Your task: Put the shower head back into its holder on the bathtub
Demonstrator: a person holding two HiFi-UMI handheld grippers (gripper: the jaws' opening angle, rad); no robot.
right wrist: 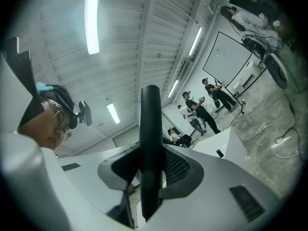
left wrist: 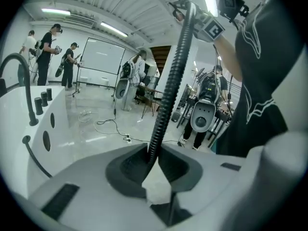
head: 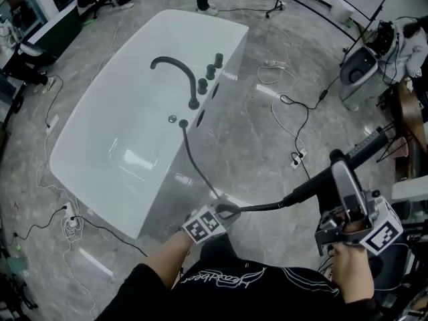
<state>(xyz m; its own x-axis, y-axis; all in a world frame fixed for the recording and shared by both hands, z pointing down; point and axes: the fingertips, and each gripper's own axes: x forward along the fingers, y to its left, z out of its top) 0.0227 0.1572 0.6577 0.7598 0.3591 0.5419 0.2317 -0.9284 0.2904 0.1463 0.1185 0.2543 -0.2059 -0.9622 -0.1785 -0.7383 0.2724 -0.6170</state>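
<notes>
The shower head [head: 366, 147] was off the bathtub [head: 167, 196], held out over the grey floor [head: 267, 126] to the tub's right and well apart from its rim. The right gripper [head: 338, 169] had its jaws closed around the shower head's dark handle. In the right gripper view the handle ran up between the jaws and stood out past their tips. In the head view it slanted up toward the right edge. A hand [head: 351, 266] held that gripper from below.

The left gripper [head: 226, 211] sat lower and nearer the person's body, near the tub's closest corner, with its jaws clamped on the ribbed hose [head: 194, 156]. From that grip the hose ran one way up to the tub's rim, where it went into the tub. The other way it crossed in a shallow sag to the base of the shower head.

On the rim a curved dark faucet [head: 175, 69] arched over the basin, and three dark knobs [head: 210, 72] stood in a row behind it. A small round silver fitting [head: 172, 119] lay just beside the point where the hose left the rim. Loose cables [head: 287, 105] trailed over the floor, and several people stood far off around the room
</notes>
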